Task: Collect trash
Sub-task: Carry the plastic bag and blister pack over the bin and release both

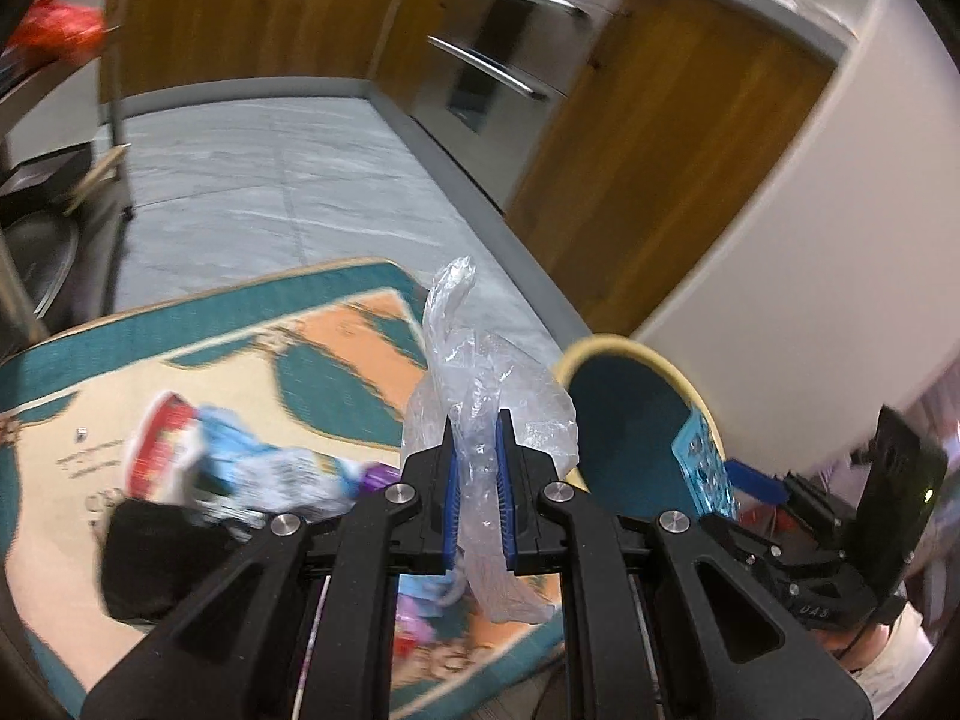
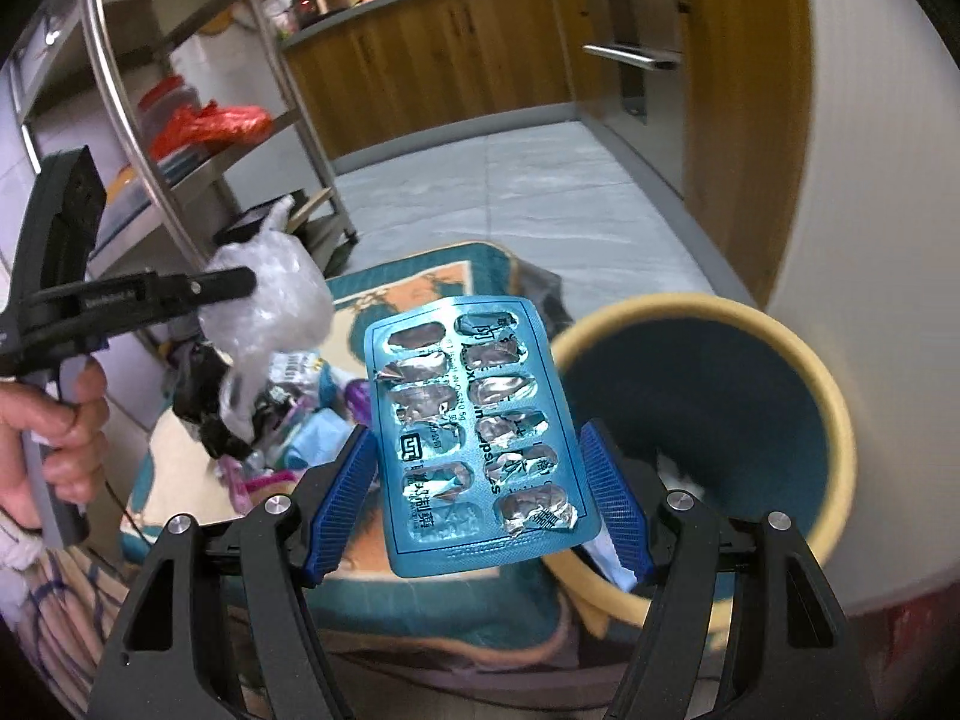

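The right gripper (image 2: pixel 477 492), jaws spanning a blue emptied foil blister pack (image 2: pixel 477 432) edgewise, could drop it beside the yellow-rimmed teal bin (image 2: pixel 840 438) (the left gripper (image 1: pixel 478 480) pinches crumpled clear plastic film (image 1: pixel 480 384)).

My right gripper (image 2: pixel 480 498) clamps a blue blister pack (image 2: pixel 474 438) edgewise, foil cells torn open. Bin (image 2: pixel 840 420) just right of it, yellow rim, teal inside. Left: my hand (image 2: pixel 54 438) holds the left gripper (image 2: pixel 240 283), pinching a clear bag (image 2: pixel 270 306) above the trash pile (image 2: pixel 288 420) on the rug (image 2: pixel 420 282).
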`<state>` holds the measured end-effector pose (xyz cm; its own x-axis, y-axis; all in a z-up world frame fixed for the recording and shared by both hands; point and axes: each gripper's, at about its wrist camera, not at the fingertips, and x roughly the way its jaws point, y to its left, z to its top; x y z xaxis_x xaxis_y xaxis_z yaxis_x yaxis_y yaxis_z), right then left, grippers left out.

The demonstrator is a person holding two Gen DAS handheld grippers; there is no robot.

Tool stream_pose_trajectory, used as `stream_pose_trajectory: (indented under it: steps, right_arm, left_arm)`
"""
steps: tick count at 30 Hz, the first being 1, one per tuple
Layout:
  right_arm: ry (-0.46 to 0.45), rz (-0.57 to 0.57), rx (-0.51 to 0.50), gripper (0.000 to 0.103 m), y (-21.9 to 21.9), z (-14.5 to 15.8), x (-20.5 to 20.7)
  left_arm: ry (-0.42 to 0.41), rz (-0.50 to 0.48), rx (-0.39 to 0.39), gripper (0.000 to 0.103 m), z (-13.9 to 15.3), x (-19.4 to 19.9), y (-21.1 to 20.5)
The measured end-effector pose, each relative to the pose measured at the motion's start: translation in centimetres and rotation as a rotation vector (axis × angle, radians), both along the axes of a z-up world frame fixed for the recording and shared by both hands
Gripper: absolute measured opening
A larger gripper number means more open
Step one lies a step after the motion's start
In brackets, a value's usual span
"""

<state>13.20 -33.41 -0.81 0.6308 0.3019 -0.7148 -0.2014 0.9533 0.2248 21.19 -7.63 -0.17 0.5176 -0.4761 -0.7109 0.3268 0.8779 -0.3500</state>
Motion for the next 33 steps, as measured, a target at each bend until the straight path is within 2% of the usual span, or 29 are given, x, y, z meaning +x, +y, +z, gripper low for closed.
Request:
stream_pose_trajectory:
  steps: [7, 14, 21, 27, 28, 30, 33]
  right_arm:
    - [-0.023, -0.110, 0.002, 0.071, -3.6, -0.1, -2.4]
    - [-0.035, -0.194, 0.023, 0.071, -7.1, -0.1, -3.4]
    - [-0.031, -0.271, 0.052, 0.071, -10.0, -0.3, -4.5]
    - [-0.009, -0.283, 0.044, 0.071, -10.1, -0.8, -4.4]
    - [-0.007, -0.280, 0.044, 0.071, -10.1, -0.8, -4.3]
    - [-0.003, -0.274, 0.038, 0.071, -9.9, -1.0, -4.2]
    - [0.005, -0.267, 0.038, 0.071, -10.0, -1.2, -4.1]
  left_arm:
    - [0.011, -0.133, 0.059, 0.010, -2.2, -2.2, -7.9]
    - [0.012, -0.249, 0.112, 0.010, -4.3, -2.7, -14.8]
    - [0.044, -0.282, 0.137, 0.010, -6.5, -1.7, -18.4]
    - [0.093, -0.278, 0.165, 0.011, -8.8, -0.1, -19.9]
    - [0.094, -0.270, 0.172, 0.013, -9.0, 0.1, -20.2]
    - [0.091, -0.266, 0.175, 0.031, -8.9, 0.2, -20.2]
    - [0.072, -0.246, 0.157, 0.050, -8.3, 0.1, -19.2]
